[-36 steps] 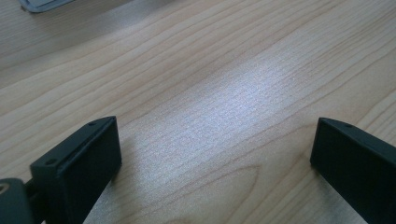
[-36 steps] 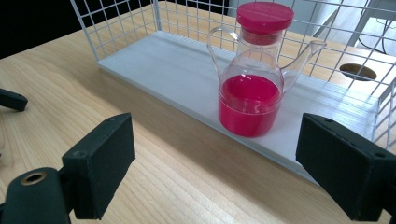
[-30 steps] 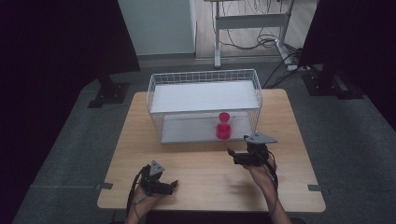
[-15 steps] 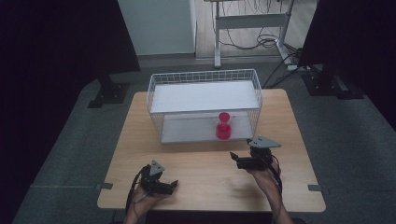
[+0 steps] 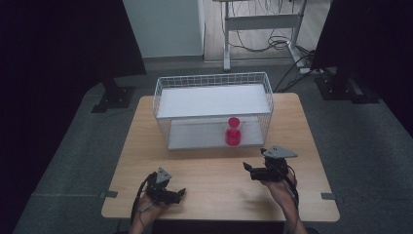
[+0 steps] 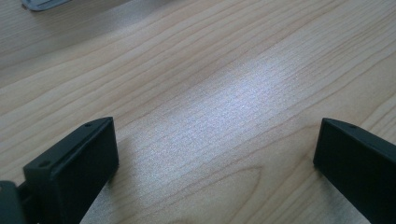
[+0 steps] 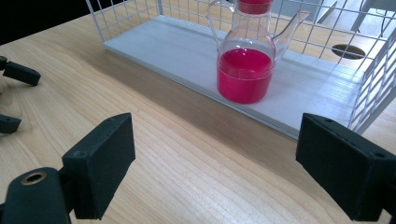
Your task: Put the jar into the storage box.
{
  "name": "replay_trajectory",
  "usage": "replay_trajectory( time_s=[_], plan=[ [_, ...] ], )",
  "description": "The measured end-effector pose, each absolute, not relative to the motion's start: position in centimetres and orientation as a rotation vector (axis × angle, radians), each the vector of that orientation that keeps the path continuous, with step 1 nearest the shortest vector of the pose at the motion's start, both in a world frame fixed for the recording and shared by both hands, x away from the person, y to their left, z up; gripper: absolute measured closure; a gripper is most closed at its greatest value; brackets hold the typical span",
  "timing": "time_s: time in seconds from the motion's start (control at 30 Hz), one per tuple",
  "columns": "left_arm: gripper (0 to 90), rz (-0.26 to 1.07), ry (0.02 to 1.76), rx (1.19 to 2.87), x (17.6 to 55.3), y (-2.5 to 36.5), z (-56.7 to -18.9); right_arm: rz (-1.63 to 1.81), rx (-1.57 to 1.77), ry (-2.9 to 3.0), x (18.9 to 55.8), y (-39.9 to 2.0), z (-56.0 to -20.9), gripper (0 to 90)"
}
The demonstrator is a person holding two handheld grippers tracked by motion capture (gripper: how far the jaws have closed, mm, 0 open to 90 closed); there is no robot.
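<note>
Red liquid half-fills the clear glass cruet (red stopper, handle and thin spout), which stands upright on the lower board of the white wire rack, toward its right end. Judged status: the cruet is ungrasped and everything is left to do. The right gripper hovers near the rack front, jaws wide apart and empty. The left gripper, likewise spread and empty, rests at the table near edge
</note>
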State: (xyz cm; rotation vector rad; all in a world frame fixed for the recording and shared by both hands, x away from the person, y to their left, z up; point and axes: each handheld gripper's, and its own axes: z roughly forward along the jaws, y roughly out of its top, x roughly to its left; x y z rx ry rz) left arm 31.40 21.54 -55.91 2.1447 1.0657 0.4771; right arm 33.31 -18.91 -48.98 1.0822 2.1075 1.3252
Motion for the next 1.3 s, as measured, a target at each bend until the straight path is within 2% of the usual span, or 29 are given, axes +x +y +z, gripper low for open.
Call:
replay_trajectory(
  time_s=[1.3],
  plan=[
    [0.0, 0.473, 1.065, 2.142, 31.3, 21.3, -55.9, 1.322, 1.129, 2.066, 30.2, -22.5, -49.0, 11.1]
  ],
)
